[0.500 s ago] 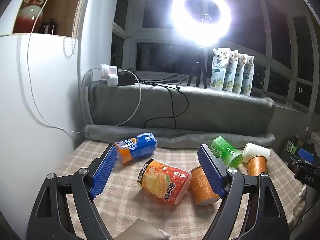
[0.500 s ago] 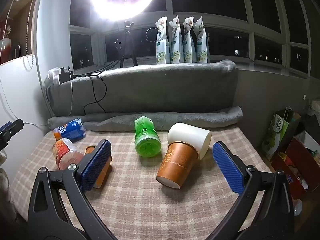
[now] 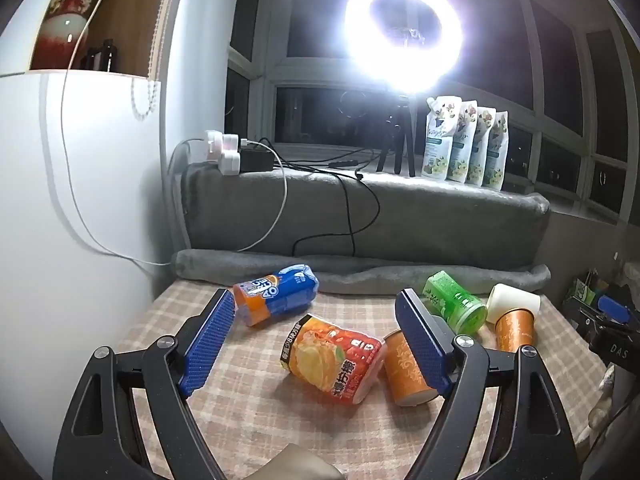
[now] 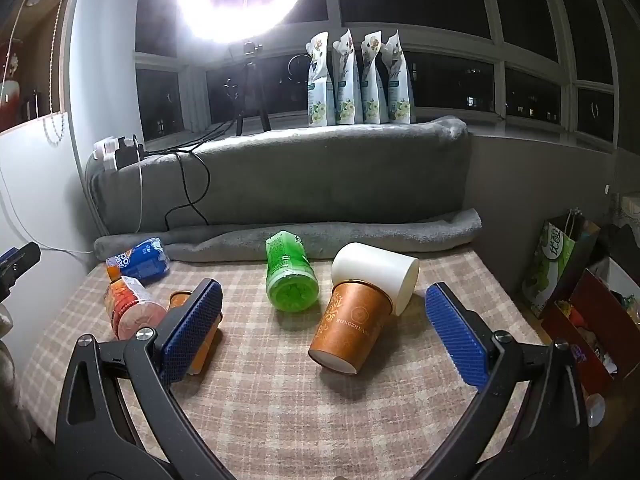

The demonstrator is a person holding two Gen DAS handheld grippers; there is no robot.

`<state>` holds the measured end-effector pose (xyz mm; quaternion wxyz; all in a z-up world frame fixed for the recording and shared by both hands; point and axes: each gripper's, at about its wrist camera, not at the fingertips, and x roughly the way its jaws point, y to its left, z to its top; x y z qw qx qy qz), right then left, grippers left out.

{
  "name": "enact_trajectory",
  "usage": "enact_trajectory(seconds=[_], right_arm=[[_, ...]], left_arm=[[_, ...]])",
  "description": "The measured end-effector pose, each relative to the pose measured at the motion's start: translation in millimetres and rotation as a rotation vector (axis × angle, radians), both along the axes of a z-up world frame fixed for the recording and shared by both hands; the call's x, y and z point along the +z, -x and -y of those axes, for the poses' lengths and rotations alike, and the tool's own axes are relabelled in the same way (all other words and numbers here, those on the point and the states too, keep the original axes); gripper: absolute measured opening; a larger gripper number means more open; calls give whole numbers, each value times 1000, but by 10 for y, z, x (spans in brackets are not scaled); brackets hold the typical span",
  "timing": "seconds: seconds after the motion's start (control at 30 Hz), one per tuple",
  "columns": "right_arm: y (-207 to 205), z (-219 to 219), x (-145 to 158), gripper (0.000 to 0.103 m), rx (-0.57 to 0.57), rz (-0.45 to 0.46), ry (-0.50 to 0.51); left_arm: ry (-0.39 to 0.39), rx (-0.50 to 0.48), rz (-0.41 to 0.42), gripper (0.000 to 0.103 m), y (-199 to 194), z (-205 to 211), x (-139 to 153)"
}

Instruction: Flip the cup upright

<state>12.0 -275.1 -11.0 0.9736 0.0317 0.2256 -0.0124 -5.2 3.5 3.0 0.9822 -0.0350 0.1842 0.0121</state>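
Several cups lie on their sides on a checked tablecloth [image 3: 248, 408]. In the left wrist view an orange and red printed cup [image 3: 334, 360] lies between my open left gripper [image 3: 316, 344] fingers, a little beyond them. A blue and orange cup [image 3: 276, 294] lies behind it, and an orange paper cup [image 3: 402, 372] is partly hidden by the right finger. In the right wrist view a brown paper cup [image 4: 352, 326] lies in front of my open right gripper [image 4: 324, 328], leaning against a white cup [image 4: 376, 274]. A green cup [image 4: 290, 276] lies to its left.
A grey rolled blanket [image 4: 280, 240] and a grey padded ledge [image 4: 280, 176] bound the far side. A white cabinet [image 3: 80, 220] stands at the left. A ring light [image 3: 402, 34], cables and several pouches [image 4: 358, 80] sit on the sill. Boxes and bags [image 4: 580, 280] are at the right.
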Motion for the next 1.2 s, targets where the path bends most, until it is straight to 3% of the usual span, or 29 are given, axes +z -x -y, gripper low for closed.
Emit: enact_trajectory(seconds=[1.2], right_arm=[[-24,-19,-28,103,-7,2,6]], left_arm=[[-8,3,10,83,7,-12,19]])
